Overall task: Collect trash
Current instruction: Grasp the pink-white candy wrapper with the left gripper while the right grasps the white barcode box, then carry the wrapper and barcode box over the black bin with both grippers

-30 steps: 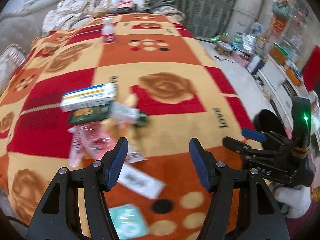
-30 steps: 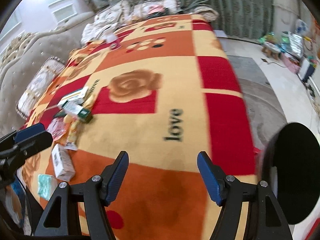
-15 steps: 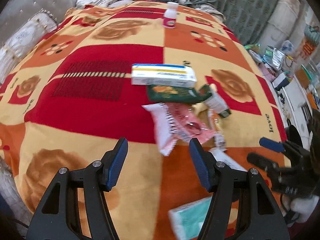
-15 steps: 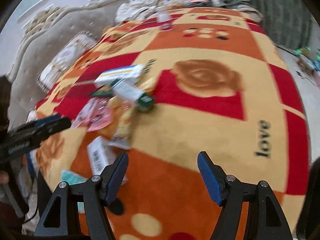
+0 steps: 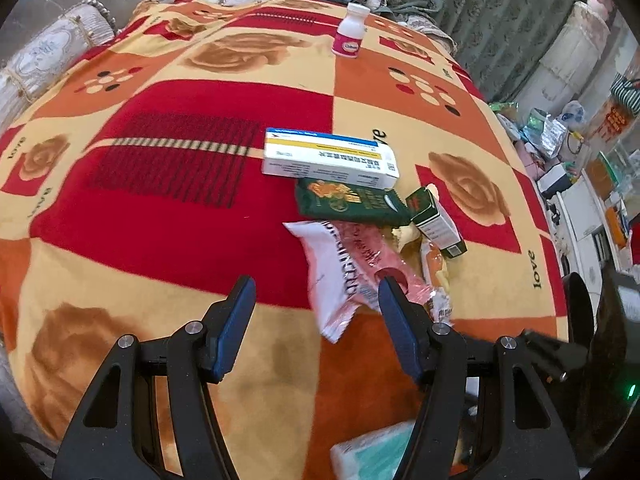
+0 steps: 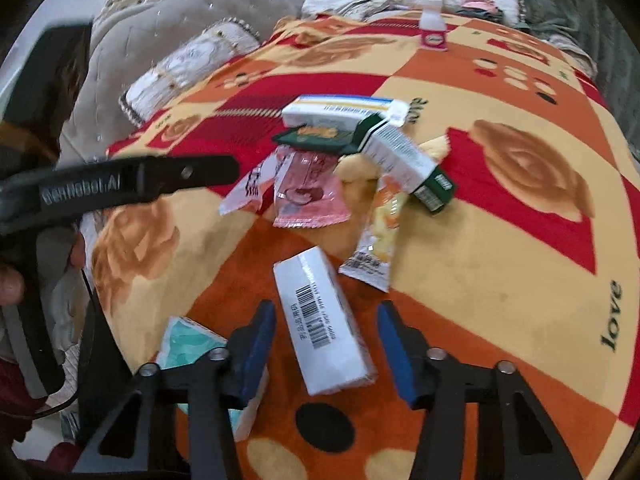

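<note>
A: Across the bed lies a checked blanket (image 5: pixel 160 208) in red, orange and yellow, with the trash heaped near its middle. What's biggest in the heap?

B: A long white box with a yellow and blue stripe (image 5: pixel 330 158), then a dark green packet (image 5: pixel 348 202) touching its near side, a green-and-white carton (image 6: pixel 404 160) tilted over the pile, and 2 pink wrappers (image 6: pixel 308 192).

A: And the grippers?

B: Left gripper (image 5: pixel 314 312) hovers with its jaws apart and nothing held (a wrapper's end lies on the blanket under the gap). Right gripper (image 6: pixel 326 344) is closing around a white barcoded box (image 6: pixel 324 328), pads not yet touching it. A teal packet (image 6: pixel 188 340) lies just beside.

A: Smallest?

B: A white bottle (image 5: pixel 351 32), far off.
</note>
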{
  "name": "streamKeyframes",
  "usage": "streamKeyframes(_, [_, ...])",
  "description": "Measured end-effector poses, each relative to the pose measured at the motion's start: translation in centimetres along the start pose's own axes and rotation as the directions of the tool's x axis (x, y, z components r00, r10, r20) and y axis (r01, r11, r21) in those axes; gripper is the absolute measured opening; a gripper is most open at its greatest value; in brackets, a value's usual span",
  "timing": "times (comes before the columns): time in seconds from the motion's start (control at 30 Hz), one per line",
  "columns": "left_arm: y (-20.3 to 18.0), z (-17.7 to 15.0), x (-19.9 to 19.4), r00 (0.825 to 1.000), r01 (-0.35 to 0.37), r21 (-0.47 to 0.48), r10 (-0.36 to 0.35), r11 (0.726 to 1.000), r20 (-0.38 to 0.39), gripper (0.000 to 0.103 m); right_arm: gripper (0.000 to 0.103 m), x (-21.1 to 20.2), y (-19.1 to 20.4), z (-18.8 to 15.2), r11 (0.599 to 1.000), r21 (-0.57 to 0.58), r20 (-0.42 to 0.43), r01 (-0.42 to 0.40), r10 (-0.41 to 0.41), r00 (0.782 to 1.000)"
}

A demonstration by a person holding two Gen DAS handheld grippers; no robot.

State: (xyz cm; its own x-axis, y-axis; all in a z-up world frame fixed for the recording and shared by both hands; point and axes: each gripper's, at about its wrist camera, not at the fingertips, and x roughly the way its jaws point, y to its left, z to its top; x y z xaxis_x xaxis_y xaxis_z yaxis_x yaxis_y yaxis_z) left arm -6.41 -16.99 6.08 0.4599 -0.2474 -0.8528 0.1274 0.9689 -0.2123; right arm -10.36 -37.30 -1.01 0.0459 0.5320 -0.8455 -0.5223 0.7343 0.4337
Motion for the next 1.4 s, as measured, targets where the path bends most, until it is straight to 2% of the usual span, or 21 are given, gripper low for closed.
streamKeyframes(0.07, [-0.4,0.3,0.9,1.0,0.013,-0.009,-0.013,1.0,-0.009,0.062,0.037,0.5,0.1,-0.2,1.0,-0.01,0.0,0.007,-0.007,1.0])
streamKeyframes(0.27, [-1.3,1.0,4.3,0.997,0.063,-0.053,-0.065,0.997,-0.044,0.062,0.036,-1.3,-0.6,-1.4,0.999,-0.027,0.033,0.046,-0.045,0.998])
streamKeyframes(0.3, [-1.4,1.0,4.8,0.996,0.069,-0.058,-0.072,0.996,-0.051,0.059,0.036,-1.9,-1.3,-1.8,0.999,-0.011,0.04,0.053,-0.052,0.998])
streamKeyframes(0.37, [-1.7,1.1,4.9,0.997,0.066,-0.05,-0.067,0.997,-0.023,0.043,0.036,-3.1,-2.8,-2.5,0.997,0.027,0.054,0.068,-0.069,0.996])
streamKeyframes(0.4, [-1.7,1.1,5.0,0.997,0.064,-0.045,-0.065,0.997,-0.029,0.027,0.036,-3.4,-3.3,-2.7,0.996,0.039,0.057,0.075,-0.077,0.995])
streamKeyframes(0.43, [-1.6,1.2,5.2,0.997,0.065,-0.045,-0.067,0.997,-0.044,0.016,0.036,-3.9,-4.0,-3.0,0.995,0.057,0.061,0.082,-0.085,0.995])
streamKeyframes(0.6, [-1.2,0.4,3.6,0.995,0.084,0.003,-0.084,0.996,-0.057,0.013,0.036,-5.4,-6.3,-3.7,0.988,0.121,0.083,0.095,-0.105,0.991])
streamKeyframes(0.93, [-1.1,-0.4,-2.9,0.995,0.096,0.074,-0.098,0.993,0.02,0.01,0.036,-6.6,-6.9,-3.7,0.985,0.145,0.121,0.09,-0.108,0.987])
streamKeyframes(1.13, [-4.0,-0.1,-5.1,0.987,0.146,0.127,-0.154,0.981,0.052,0.01,0.036,-7.9,-7.2,-4.2,0.983,0.157,0.145,0.099,-0.122,0.982])
streamKeyframes(1.4, [-9.4,-0.1,-4.7,0.977,0.197,0.196,-0.209,0.961,0.042,0.01,0.036,-10.5,-9.3,-5.3,0.968,0.205,0.175,0.142,-0.179,0.968])
